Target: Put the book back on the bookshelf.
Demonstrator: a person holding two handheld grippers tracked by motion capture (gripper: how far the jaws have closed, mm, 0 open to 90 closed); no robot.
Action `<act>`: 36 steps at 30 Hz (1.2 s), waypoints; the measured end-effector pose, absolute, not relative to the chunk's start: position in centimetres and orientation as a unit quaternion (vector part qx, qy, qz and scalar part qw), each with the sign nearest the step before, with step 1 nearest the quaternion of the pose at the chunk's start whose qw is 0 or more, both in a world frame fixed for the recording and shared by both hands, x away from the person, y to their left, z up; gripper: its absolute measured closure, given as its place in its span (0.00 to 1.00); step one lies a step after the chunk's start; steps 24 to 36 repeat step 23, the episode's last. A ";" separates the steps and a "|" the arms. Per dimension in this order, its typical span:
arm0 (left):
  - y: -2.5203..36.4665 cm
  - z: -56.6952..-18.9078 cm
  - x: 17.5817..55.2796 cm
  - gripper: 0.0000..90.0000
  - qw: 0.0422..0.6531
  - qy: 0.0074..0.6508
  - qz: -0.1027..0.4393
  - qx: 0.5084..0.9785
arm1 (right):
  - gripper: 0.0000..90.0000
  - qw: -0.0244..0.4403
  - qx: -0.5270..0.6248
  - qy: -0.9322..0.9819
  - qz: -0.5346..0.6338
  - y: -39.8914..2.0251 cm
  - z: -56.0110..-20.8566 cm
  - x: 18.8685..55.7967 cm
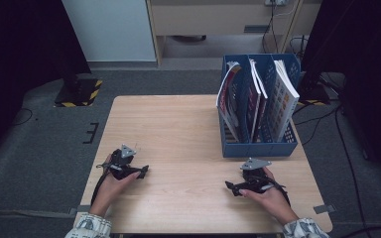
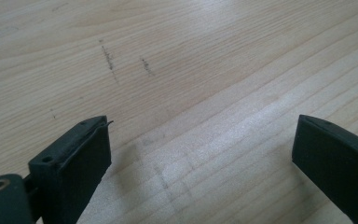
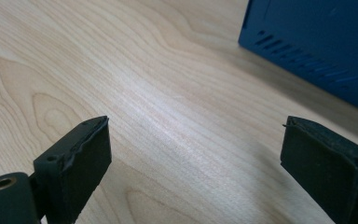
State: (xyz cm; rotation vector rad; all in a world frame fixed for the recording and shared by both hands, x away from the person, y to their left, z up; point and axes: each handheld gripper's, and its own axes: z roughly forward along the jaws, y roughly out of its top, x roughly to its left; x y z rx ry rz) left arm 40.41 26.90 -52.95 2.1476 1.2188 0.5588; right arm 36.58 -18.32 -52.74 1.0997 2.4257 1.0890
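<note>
Resting near the table's (image 1: pixel 178 124) front edge, both tools gape wide and empty; the blue file rack (image 1: pixel 258 144) by the right edge lies just beyond the right tool (image 1: pixel 235 187), well apart from the left tool (image 1: pixel 140 172)

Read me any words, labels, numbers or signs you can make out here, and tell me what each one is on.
No text can be read here.
Magazines in the blue file rack: the covers carry print, too small and blurred to read.
Yellow and black hazard stripes on a stand base on the floor: a marking, no words.
Left gripper, right gripper and the table: no lettering visible.
</note>
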 end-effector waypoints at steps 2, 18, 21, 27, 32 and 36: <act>26.9 -53.1 40.5 0.05 0.300 0.462 0.208 0.808 | 0.10 0.127 0.379 0.839 0.369 -18.2 -53.0 36.7; 27.7 -53.7 40.7 0.01 0.322 0.479 0.198 0.792 | 0.06 0.148 0.364 0.847 0.358 -17.6 -53.9 36.9; 27.7 -53.7 40.7 0.01 0.322 0.479 0.199 0.792 | 0.05 0.149 0.370 0.845 0.356 -17.5 -53.9 36.9; 27.6 -53.7 40.7 0.00 0.321 0.480 0.199 0.792 | 0.04 0.149 0.373 0.844 0.355 -17.4 -53.9 36.9; 27.6 -53.7 40.7 0.00 0.321 0.480 0.199 0.792 | 0.04 0.149 0.373 0.844 0.355 -17.4 -53.9 36.9; 27.6 -53.7 40.7 0.00 0.321 0.480 0.199 0.792 | 0.04 0.149 0.373 0.844 0.355 -17.4 -53.9 36.9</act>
